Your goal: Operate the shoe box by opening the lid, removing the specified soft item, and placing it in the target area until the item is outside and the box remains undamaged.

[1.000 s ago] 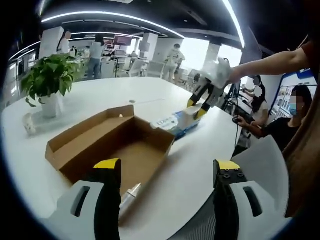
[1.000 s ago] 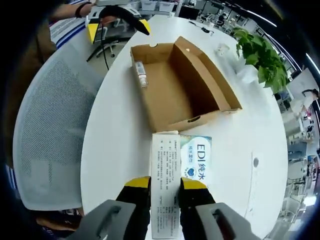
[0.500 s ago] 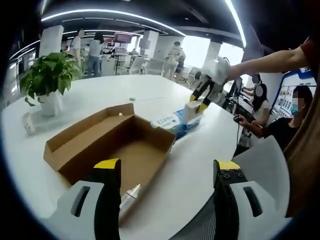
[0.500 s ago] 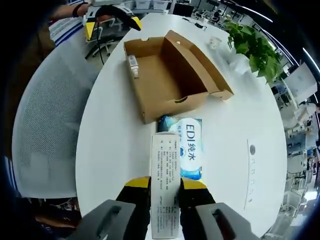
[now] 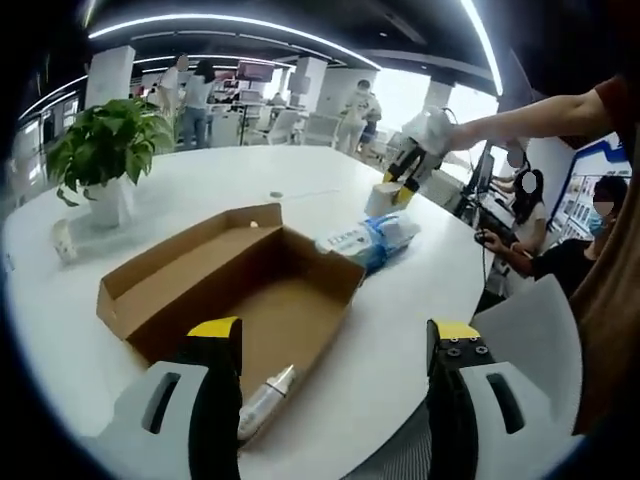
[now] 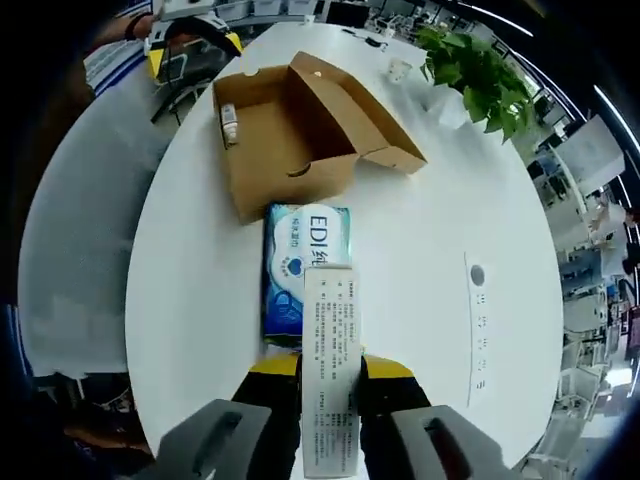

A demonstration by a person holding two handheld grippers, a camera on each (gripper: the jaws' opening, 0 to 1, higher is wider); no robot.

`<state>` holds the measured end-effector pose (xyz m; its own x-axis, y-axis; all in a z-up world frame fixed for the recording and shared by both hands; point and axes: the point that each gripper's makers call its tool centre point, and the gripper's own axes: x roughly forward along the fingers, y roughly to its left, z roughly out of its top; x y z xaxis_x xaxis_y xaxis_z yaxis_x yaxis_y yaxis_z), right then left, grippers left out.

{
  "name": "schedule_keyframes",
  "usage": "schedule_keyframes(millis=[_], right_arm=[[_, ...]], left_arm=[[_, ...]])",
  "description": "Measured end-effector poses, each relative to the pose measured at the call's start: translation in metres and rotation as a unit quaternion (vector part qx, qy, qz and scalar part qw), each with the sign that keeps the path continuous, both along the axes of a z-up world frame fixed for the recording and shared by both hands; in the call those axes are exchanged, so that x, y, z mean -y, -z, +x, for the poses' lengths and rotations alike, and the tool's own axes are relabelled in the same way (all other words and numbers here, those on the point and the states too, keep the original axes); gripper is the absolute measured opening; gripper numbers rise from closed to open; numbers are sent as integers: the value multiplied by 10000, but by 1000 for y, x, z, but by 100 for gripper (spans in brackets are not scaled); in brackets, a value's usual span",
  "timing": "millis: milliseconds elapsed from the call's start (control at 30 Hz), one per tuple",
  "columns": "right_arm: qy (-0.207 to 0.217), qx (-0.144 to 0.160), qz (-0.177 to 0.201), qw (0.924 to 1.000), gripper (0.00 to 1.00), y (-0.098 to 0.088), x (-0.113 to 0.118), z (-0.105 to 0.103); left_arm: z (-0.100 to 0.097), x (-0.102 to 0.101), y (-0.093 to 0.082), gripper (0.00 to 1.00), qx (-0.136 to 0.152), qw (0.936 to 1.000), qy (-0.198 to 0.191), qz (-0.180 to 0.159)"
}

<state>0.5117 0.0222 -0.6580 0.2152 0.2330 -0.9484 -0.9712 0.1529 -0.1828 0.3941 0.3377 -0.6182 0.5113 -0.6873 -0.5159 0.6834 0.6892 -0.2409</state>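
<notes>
Right gripper (image 6: 329, 372) has pulled back from the shoe box (image 6: 290, 140) since the earlier frames, and the blue wipes pack (image 6: 303, 270) it was dragging now lies flat on the white table (image 6: 430, 230), clear of the box's near end. Its jaws pinch the white label flap (image 6: 330, 370) at the pack's near edge. Pack's long axis runs along the jaws, straight ahead toward the box, so the next call is probably just letting go. In the left gripper view the right gripper (image 5: 406, 178) shows far right past the pack (image 5: 368, 238). Left gripper (image 5: 335, 335) is spread wide, empty, hanging at the open box (image 5: 225, 285) near a small bottle (image 5: 265, 400) inside it.
</notes>
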Motion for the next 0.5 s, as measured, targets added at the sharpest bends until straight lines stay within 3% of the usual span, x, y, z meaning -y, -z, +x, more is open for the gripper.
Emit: schedule_keyframes(millis=[500], right_arm=[[139,58,-186,9997,17,20,23,31]], left_arm=[[4,-5,1,76,-56,9998,-142,83]])
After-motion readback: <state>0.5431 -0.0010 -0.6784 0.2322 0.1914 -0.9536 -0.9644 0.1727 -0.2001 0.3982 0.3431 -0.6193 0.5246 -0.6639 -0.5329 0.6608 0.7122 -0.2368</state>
